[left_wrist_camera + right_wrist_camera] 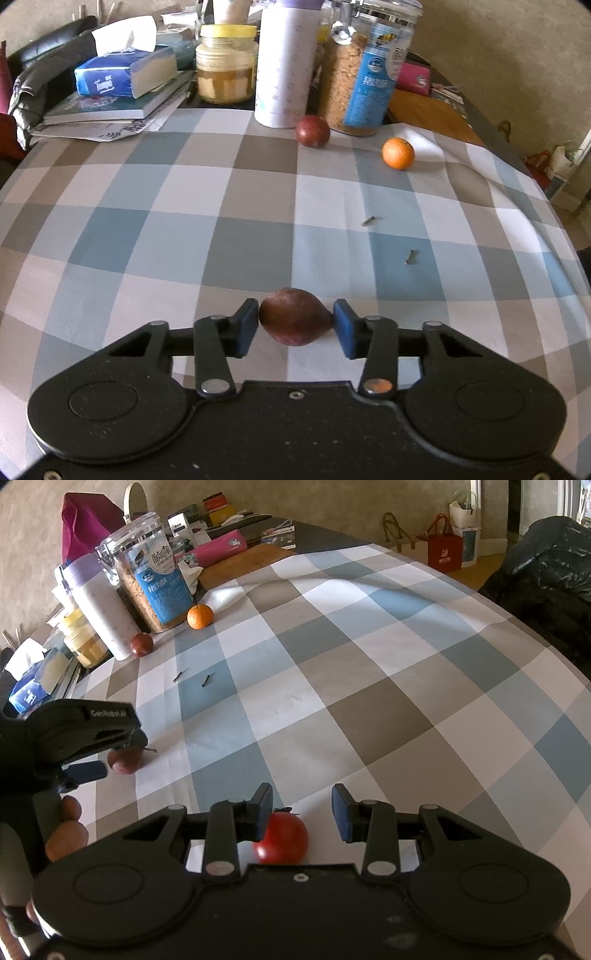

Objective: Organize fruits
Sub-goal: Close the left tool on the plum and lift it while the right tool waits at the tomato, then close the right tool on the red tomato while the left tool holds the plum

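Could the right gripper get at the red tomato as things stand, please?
Probably yes: the red tomato already lies on the checked tablecloth between the right gripper's open jaws, nearer its left pad, with nothing in the way. Closing should catch it.

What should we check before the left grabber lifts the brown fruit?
1. Brown fruit sits between the left gripper pads: ok.
2. Pads touch both its sides: ok.
3. Grip firm enough to lift: cannot tell.
4. Checked cloth around it free of clutter: ok; two small screws lie farther off.
5. Right gripper is apart from it, above the red tomato: ok.
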The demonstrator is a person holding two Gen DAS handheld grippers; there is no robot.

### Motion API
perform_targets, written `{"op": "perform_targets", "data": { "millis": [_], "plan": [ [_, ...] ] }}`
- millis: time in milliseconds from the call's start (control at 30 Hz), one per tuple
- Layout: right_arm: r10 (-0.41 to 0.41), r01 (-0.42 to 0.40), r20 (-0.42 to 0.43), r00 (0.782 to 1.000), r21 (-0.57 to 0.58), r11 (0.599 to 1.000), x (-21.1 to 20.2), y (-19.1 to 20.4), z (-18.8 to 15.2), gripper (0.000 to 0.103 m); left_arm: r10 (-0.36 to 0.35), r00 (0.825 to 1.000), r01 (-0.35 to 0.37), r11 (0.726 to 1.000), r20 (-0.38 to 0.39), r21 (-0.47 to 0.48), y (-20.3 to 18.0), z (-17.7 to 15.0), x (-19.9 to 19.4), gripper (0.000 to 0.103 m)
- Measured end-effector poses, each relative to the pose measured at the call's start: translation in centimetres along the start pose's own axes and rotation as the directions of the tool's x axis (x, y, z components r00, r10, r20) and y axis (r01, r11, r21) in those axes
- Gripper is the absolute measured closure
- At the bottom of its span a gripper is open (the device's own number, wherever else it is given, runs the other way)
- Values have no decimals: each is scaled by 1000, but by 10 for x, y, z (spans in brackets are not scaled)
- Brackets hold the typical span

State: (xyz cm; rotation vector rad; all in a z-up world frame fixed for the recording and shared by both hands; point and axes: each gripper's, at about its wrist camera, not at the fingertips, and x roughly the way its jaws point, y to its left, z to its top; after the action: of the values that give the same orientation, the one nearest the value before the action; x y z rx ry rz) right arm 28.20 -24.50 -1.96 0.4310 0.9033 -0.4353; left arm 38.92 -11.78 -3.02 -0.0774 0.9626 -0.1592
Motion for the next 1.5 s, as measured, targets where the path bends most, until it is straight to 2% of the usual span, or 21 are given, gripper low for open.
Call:
{"op": "perform_targets", "data": {
  "millis": [233,467,700,867,1067,1200,1367,1500],
  "plan": [
    [-6,6,1,1000,-5,1000,1,1,-1,64,10,1000,-10,1000,0,-15,2,-1,-10,52],
    [0,0,-1,1000,-7,1000,1,1,-1,64,93,996,-93,996,12,8,4,-7,-33,52],
    [24,-24,-16,1000,7,1000,2,-2,0,64,81,997,-81,996,19,-29,15,-18,-56,52],
    [58,-57,-23,998,27,998,1,-6,3,64,105,994,-104,992,14,-65,26,-28,-63,52],
    [59,-59,-2,998,22,998,-3,-6,2,64,164,986,-162,984,16,-75,34,-36,-61,52],
    [50,-50,4,999,0,999,-3,-2,1,64,150,989,-150,984,-6,-91,38,-37,-57,52],
    [83,-83,-42,996,-8,997,3,0,0,64,183,983,-184,979,-19,-90,38,-38,-52,52],
    [92,-93,-69,993,-9,996,6,1,-1,64,176,984,-178,980,-28,-88,38,-39,-50,52]
  ]
}}
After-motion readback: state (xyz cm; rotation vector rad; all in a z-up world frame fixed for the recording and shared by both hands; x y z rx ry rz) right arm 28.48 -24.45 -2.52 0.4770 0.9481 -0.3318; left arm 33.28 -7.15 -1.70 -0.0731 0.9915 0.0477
